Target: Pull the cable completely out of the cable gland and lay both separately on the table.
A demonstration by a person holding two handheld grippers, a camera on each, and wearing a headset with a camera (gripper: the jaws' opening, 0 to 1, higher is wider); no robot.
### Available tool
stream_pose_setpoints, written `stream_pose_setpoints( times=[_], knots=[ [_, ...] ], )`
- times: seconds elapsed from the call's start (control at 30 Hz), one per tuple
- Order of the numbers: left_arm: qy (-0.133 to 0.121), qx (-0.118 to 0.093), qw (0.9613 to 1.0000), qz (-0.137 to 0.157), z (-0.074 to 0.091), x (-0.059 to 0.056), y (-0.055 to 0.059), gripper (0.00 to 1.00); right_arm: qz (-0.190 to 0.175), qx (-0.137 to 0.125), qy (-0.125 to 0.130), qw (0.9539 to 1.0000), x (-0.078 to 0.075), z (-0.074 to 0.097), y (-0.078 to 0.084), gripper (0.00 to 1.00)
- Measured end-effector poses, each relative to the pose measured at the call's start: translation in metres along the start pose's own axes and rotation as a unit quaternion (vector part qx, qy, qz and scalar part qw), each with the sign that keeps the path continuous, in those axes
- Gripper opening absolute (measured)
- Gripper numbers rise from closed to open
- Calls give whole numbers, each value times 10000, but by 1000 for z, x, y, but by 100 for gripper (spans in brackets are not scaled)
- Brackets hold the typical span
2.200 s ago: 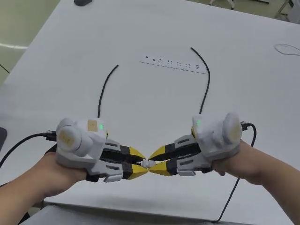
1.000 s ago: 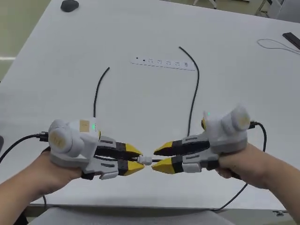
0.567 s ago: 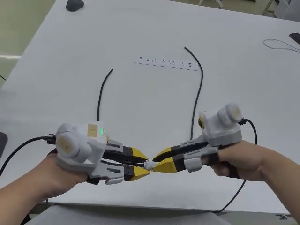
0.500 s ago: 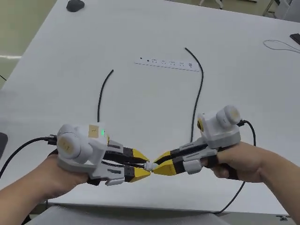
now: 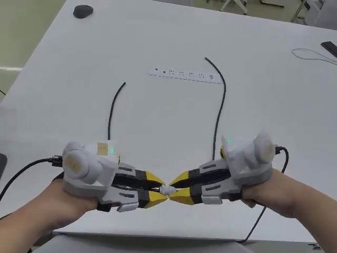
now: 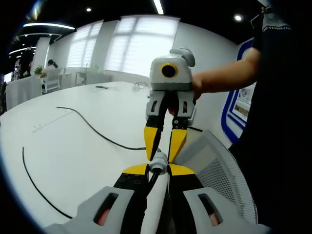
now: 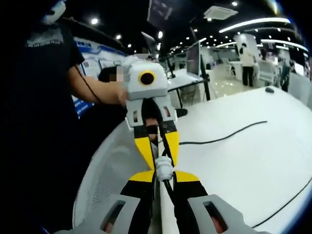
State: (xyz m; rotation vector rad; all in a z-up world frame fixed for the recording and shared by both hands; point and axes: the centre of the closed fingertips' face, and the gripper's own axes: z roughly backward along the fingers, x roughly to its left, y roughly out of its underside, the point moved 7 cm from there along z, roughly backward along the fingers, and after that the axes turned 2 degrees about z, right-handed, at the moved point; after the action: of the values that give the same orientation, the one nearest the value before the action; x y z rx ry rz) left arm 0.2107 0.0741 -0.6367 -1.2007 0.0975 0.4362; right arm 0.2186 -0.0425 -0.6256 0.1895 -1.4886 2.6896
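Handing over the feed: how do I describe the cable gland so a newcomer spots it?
At the near edge of the white table, the left gripper and right gripper meet tip to tip. The cable gland is the small white knob pinched between their yellow tips, unlike the long power strip and black cables lying farther back.

Cable gland point(image 5: 167, 189): white plastic, smooth, slight gloss. Cable point(image 7: 167, 186) thru it: black rubbery sheath, matt. Left gripper point(image 5: 159, 191) & right gripper point(image 5: 175, 191): yellow plastic tips, grey-white matt plastic bodies. Table point(image 5: 158, 126): white, smooth, matt, laminate-look. At 12 o'clock, power strip point(image 5: 184, 75): white plastic. Loose cables point(image 5: 219, 113): matt black.
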Motion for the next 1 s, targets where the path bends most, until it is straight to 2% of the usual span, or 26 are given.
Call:
stream_pose_setpoints(
  times=[0.03,0.07,0.1,0.17,0.27,0.3,0.4,0.57,0.77,0.83,0.87,0.93,1.0],
  knots=[
    [-13,3,10000,24,0,0,1,15,76,35,61,9999,1,-1,0,8],
    [-26,4,10000,41,1,0,2,15,406,126,288,9987,4,-3,-1,8],
    [-20,19,10000,85,1,0,3,15,570,214,346,9975,7,-4,-1,8],
    [-17,49,9998,174,1,-1,5,15,1015,424,623,9920,12,-7,-1,8],
    [-54,75,9997,228,2,0,8,15,1394,592,907,9843,17,-12,-1,9],
    [-71,70,9997,224,2,0,8,15,1444,616,946,9831,17,-12,-1,9],
    [-49,102,9997,225,1,-1,9,15,1215,668,947,9858,17,-13,0,9],
    [-54,85,9998,182,0,-2,8,15,1120,682,997,9863,16,-10,-1,10],
    [-25,-13,10000,94,3,-1,0,15,705,574,1220,9884,16,-5,-3,12],
    [-29,-25,9999,100,4,0,-2,15,581,575,1440,9862,16,-2,-3,16],
    [-31,-29,9999,100,4,1,-2,15,567,560,1473,9859,17,-2,-4,17],
    [-37,-55,10000,41,4,1,-4,15,408,655,1802,9806,17,4,-3,18],
    [-41,-73,10000,6,5,2,-6,15,268,681,1995,9772,18,8,-3,19]
  ],
)
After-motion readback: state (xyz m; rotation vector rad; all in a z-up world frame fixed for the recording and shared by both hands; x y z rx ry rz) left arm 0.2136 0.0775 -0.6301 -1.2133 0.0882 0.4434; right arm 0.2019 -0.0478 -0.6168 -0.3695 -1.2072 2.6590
